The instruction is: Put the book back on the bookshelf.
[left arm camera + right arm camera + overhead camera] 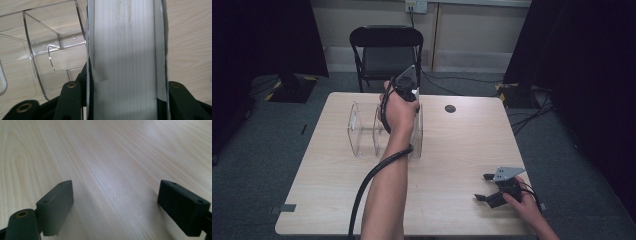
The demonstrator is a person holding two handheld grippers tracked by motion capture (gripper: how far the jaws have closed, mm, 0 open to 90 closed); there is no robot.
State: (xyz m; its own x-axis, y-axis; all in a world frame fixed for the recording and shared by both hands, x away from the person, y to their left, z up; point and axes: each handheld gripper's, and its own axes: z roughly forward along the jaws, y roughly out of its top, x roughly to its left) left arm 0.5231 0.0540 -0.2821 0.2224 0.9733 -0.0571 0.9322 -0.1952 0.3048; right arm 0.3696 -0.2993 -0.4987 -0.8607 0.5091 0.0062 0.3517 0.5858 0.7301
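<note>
At frame centre, the left gripper [125, 105] is clamped on a thick white book [125, 50], beside the clear rack [42, 47]. Lower it upright into a slot, clearing the dividers. Lower right, the right gripper [116, 205] rests spread apart.

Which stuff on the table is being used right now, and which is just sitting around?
In use:
left gripper, shut on the book
clear rack

Sitting around:
right gripper, open over bare table
black chair

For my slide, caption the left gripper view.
Left gripper shut on the page edge of a thick white book, held above a clear acrylic organizer on the wooden table.
</note>
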